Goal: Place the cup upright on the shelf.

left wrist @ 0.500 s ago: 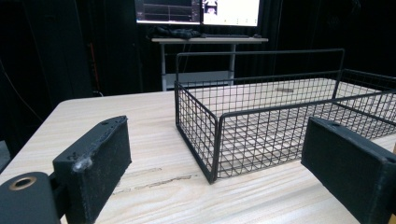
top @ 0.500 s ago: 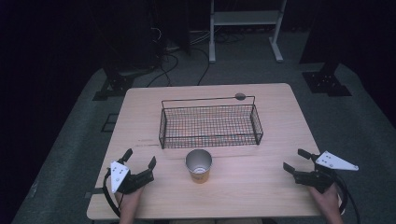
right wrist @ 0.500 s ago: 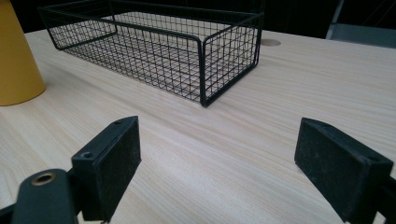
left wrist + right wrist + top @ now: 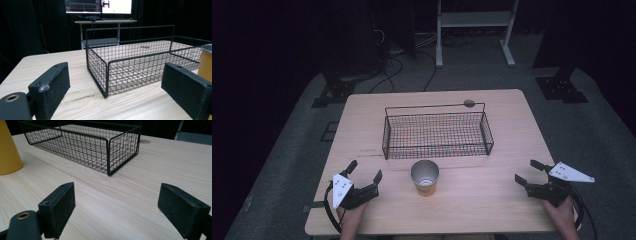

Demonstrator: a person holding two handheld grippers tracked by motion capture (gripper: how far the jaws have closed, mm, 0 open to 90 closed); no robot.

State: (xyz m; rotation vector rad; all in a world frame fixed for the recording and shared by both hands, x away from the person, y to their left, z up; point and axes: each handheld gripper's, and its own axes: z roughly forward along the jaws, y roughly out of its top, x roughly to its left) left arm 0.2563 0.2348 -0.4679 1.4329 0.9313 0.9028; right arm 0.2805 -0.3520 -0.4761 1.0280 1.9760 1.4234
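A yellow cup [image 4: 425, 177] with a silvery inside stands upright on the wooden table [image 4: 512, 125], just in front of an empty black wire basket [image 4: 437, 131]. My left gripper [image 4: 364, 170] rests open near the table's front left corner, left of the cup, with nothing between its jaws. In the left gripper view the basket [image 4: 140, 62] lies ahead and the cup [image 4: 205, 62] is at the right edge. My right gripper [image 4: 528, 171] sits open at the front right. The right gripper view has the basket corner [image 4: 110, 147] ahead and the cup [image 4: 7, 150] at far left.
A round grommet [image 4: 469, 103] sits in the tabletop behind the basket. Beyond the table are a white desk frame [image 4: 474, 25], cables on the dark floor and black stand bases [image 4: 562, 87]. Monitors [image 4: 100, 5] glow in the background of the left gripper view.
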